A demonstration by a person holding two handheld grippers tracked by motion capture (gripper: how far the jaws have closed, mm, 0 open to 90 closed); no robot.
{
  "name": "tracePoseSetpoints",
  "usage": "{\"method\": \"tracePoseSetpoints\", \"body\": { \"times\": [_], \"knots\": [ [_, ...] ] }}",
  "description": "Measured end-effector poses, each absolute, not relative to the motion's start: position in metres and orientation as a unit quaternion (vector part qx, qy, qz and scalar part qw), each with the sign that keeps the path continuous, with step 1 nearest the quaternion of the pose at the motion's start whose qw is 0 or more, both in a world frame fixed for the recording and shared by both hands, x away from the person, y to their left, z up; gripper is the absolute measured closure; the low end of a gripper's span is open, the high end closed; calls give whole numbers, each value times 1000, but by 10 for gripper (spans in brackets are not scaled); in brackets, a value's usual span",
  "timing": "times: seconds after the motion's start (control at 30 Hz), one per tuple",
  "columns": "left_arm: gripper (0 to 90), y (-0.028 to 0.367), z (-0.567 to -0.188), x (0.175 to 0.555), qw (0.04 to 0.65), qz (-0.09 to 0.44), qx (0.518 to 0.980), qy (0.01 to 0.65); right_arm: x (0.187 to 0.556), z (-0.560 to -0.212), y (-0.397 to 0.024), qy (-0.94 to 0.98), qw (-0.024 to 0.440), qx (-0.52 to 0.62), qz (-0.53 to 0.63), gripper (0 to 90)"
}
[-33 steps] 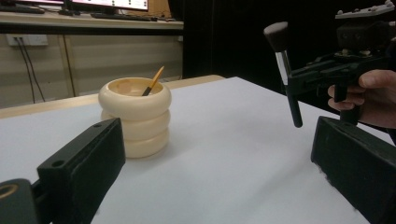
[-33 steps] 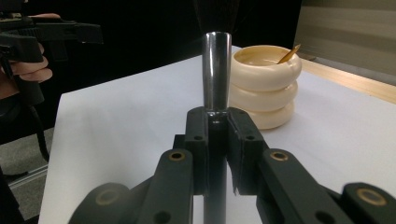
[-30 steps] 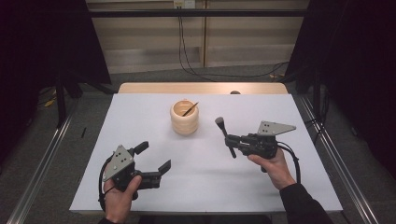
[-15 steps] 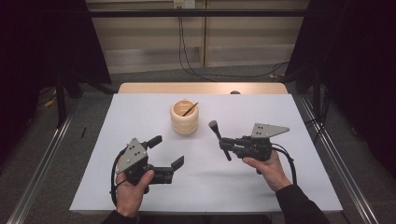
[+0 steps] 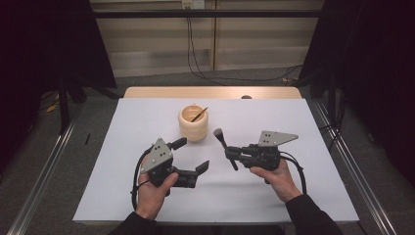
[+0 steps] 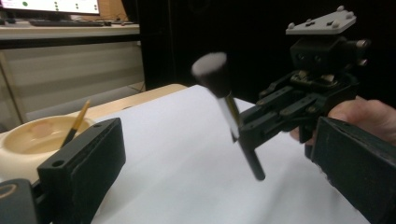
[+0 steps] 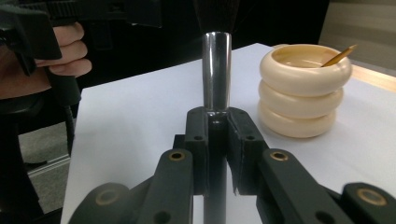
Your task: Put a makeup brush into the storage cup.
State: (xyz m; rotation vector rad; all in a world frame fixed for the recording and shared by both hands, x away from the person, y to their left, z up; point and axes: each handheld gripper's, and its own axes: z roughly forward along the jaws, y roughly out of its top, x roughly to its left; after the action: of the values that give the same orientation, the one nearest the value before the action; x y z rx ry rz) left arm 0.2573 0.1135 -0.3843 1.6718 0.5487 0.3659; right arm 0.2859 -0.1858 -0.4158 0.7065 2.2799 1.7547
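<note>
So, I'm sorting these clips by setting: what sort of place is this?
Probably a lab recording bay: a white-covered table, dark curtains at both sides, metal floor rails, and a monitor on a bench behind.

In the right gripper view, the bristles of the brush (image 7: 216,70) are cut off at 12 o'clock by the picture's edge. In the left gripper view, the brush head is blurred, and the cream holder (image 6: 32,140) is cut off at 9 o'clock.

Cream ribbed holder (image 5: 193,125); black brush (image 5: 225,149), silver ferrule; white bench (image 5: 293,127) cover; black claws, grey plates; tan stick (image 5: 199,114).
</note>
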Motion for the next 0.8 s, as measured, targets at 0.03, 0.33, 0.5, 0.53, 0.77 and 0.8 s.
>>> {"method": "tracePoseSetpoints", "body": {
  "times": [0.03,0.33,0.5,0.53,0.77,0.8],
  "knots": [
    [26,111,-384,257,621,160,729,239,285,-416,-184,769,90,236,587,792],
    [30,92,-379,262,616,150,740,226,285,-415,-175,768,82,227,593,791],
    [51,83,-379,268,617,145,737,234,285,-416,-172,768,80,226,593,791],
    [59,81,-379,269,617,142,738,234,285,-416,-172,767,80,227,594,791],
    [87,72,-381,276,611,136,745,231,284,-416,-172,766,80,227,595,791],
    [87,72,-382,278,615,131,743,229,284,-416,-172,766,80,227,595,791]
  ]
}}
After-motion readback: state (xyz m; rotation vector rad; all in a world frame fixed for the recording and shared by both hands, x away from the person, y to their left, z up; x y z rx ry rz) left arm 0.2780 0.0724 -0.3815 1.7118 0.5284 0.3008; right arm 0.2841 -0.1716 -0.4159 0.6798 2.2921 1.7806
